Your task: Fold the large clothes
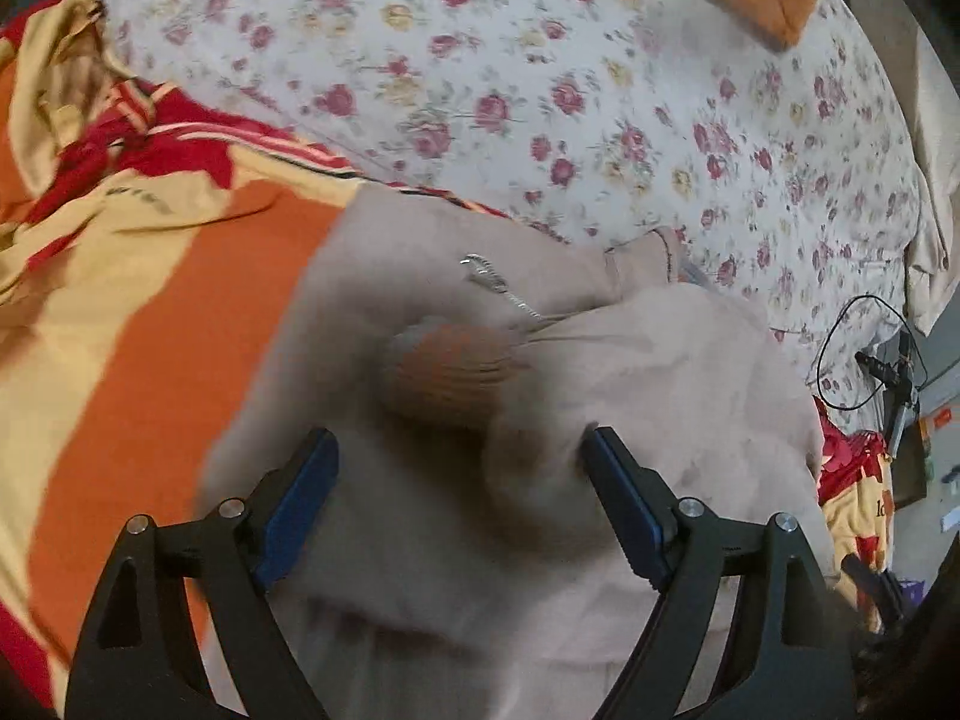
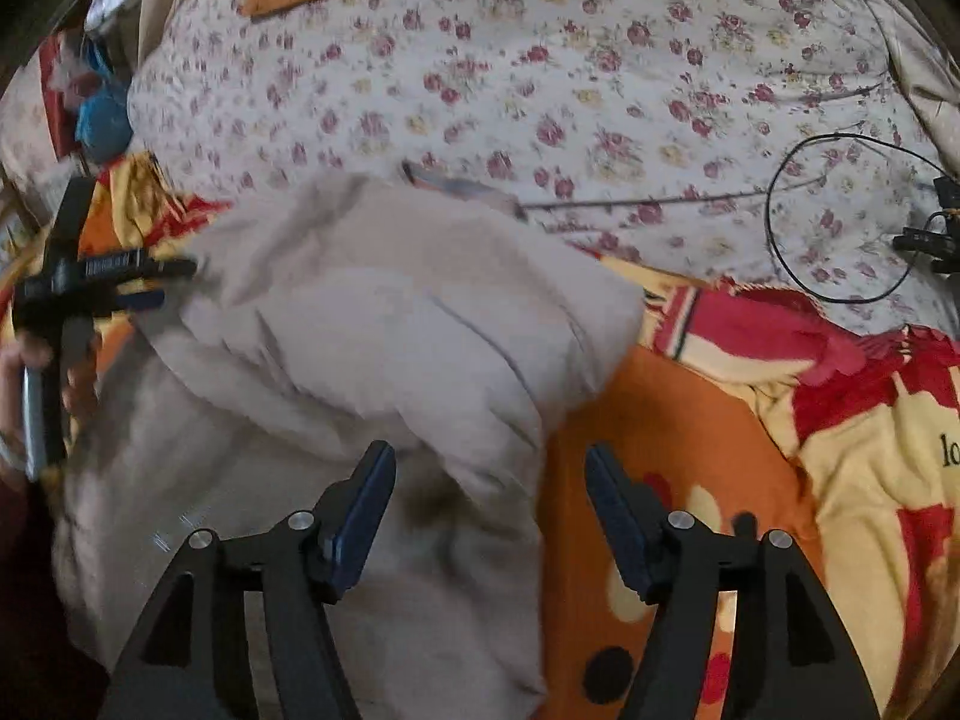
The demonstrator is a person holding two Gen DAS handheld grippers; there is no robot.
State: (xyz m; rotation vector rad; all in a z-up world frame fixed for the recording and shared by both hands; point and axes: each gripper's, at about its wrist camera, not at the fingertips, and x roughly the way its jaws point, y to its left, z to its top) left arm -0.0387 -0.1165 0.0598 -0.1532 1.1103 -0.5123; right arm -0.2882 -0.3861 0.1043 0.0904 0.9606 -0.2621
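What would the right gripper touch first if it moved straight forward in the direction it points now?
Most likely the beige garment: the open right gripper points at its raised fold just ahead, near its edge over the orange blanket. Depth is unclear in this blurred view.

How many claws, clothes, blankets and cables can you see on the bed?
Claws: 2, the left claw and the right claw, both open.
Clothes: 1, the beige garment.
Blankets: 2, the floral quilt and the orange blanket.
Cables: 1, the black cable.
Total: 6
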